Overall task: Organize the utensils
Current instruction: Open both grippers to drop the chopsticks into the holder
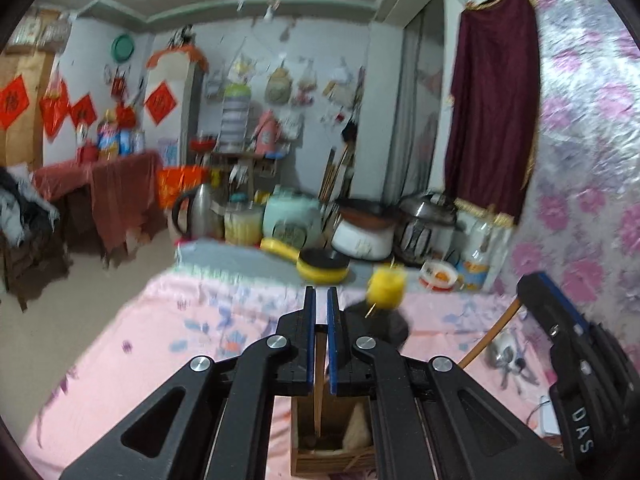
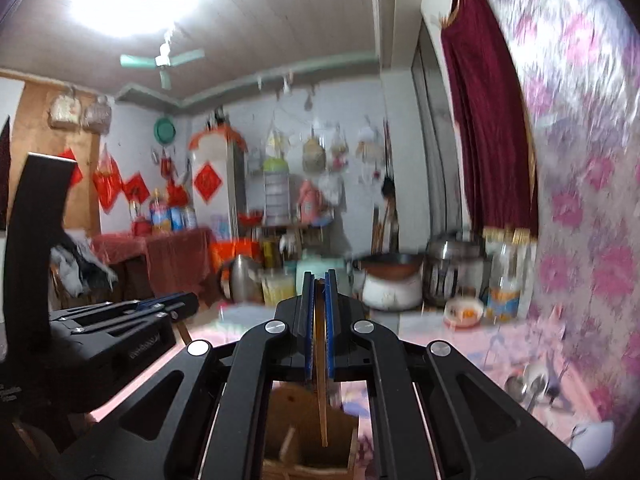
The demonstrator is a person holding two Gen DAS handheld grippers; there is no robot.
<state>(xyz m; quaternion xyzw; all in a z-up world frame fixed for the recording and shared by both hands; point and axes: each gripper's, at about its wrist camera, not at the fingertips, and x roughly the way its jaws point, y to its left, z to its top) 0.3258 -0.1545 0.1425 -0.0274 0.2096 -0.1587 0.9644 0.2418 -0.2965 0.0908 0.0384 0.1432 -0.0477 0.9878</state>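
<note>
A wooden utensil box (image 1: 332,444) stands on the pink tablecloth right under my left gripper (image 1: 321,300), and under my right gripper in the right wrist view (image 2: 308,440). My left gripper is nearly shut around a thin wooden stick (image 1: 318,392) whose lower end reaches into the box. My right gripper (image 2: 319,280) is shut on a wooden utensil handle (image 2: 322,412) whose lower end hangs in the box. A curved wooden handle (image 1: 486,338) shows beside the right gripper body (image 1: 568,360). Metal spoons (image 2: 528,386) lie on the cloth at the right.
A yellow pan (image 1: 322,266), a yellow brush (image 1: 386,286), a small bowl (image 1: 438,274), rice cookers (image 1: 362,232), a kettle (image 1: 196,210) and a jar (image 1: 478,256) crowd the table's far end. A floral wall (image 1: 592,160) runs along the right. The left gripper body (image 2: 100,332) is at the left.
</note>
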